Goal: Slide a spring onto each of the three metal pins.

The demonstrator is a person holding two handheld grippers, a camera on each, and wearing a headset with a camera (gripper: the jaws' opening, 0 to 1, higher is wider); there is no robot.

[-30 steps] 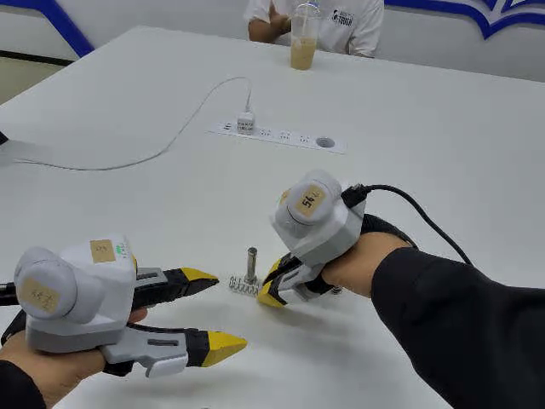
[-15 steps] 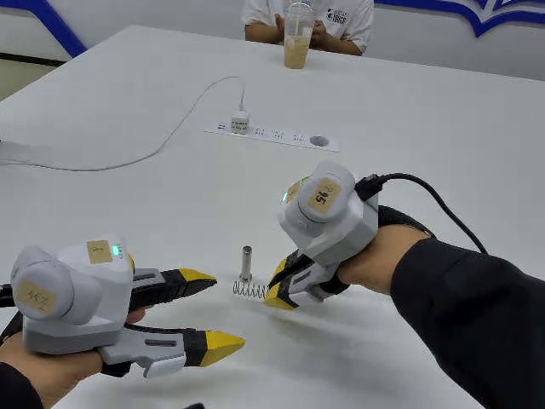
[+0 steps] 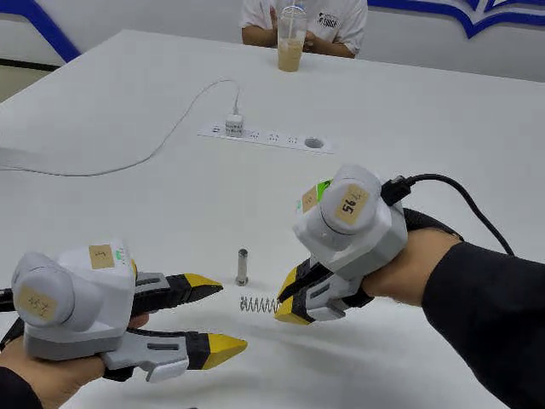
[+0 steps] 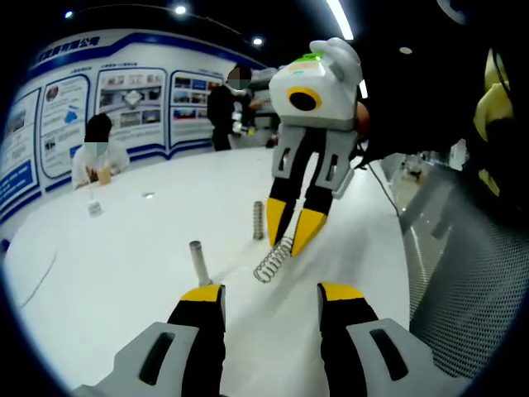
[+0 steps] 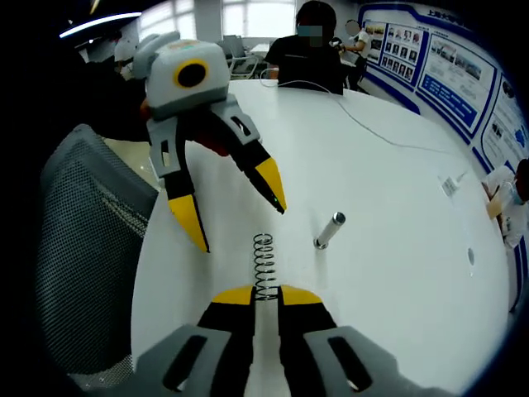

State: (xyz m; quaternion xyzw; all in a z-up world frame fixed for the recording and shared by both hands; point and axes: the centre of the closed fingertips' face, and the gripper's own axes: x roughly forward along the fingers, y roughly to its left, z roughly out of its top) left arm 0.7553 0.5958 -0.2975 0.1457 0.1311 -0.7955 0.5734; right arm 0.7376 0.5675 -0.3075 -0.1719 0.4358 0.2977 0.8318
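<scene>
— Jaws of the right gripper [image 5: 266, 296]: how are they found?
— They are pressed together on one end of the spring [image 5: 263, 265]. The rest of the coil is held out roughly level beyond the tips and is threaded on nothing. Whether it touches the tabletop cannot be told.
— And the left gripper [image 4: 271, 294]?
— Its jaws are spread apart, and nothing is held between them.
— Where is the spring placed against the pin [image 3: 242, 266]?
— In the head view it is seen just in front of the pin, on its near side, close but apart. The pin is stood upright and bare on the white table [image 3: 426, 111].
— How are the grippers set around that pin?
— The right one is seen to the pin's right, the left one to its left and lower in the head view, with the tips turned toward each other.
— What else is found around the pin?
— A second pin [image 4: 258, 220] is seen in the left gripper view, upright, beyond the first. Well behind the pin a power strip [image 3: 264, 136] is laid, with a white cable [image 3: 102, 174] led off to the left. Farther still, a cup [image 3: 290, 43] is stood before a seated person [image 3: 332, 21].
</scene>
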